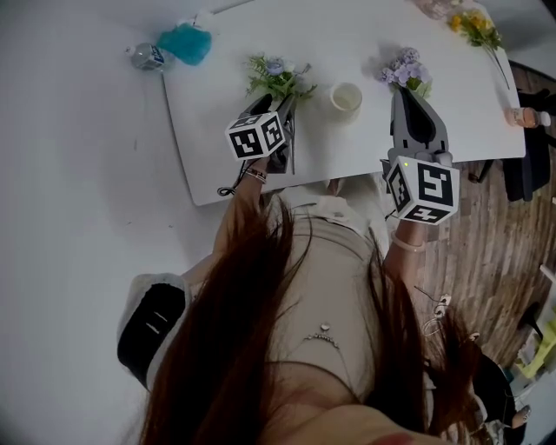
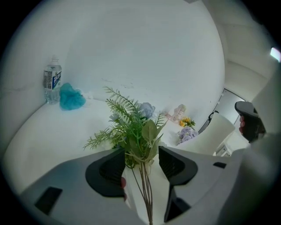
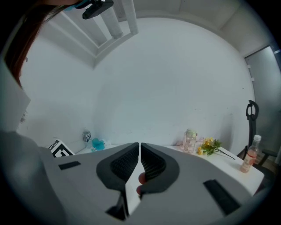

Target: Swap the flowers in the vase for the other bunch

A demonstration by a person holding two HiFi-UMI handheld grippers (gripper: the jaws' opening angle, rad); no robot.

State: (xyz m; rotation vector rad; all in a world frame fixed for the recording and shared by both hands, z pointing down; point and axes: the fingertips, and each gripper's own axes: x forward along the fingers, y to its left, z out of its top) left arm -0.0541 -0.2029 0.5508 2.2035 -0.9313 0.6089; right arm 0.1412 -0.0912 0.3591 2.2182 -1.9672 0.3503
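left gripper (image 2: 140, 150) spread, green bunch (image 2: 131, 127) stems loose between the jaws, lying on the table (image 1: 208, 165) left of the vase (image 1: 346, 97) | tip: I'd pinch low on bare stems, not leaves | vase looks empty, only the head view shows that | purple bunch (image 1: 403, 69) just past the right gripper (image 3: 139, 147), which is pressed together on nothing; its own view misses the purple

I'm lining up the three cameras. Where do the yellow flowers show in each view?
Head view: yellow flowers at the top right, on the table's right end.
Left gripper view: the flowers are small, right of centre, above the right-hand jaw.
Right gripper view: the flowers sit at lower right.
Shared landmark: the teal object by the water bottle, on the left in all three.
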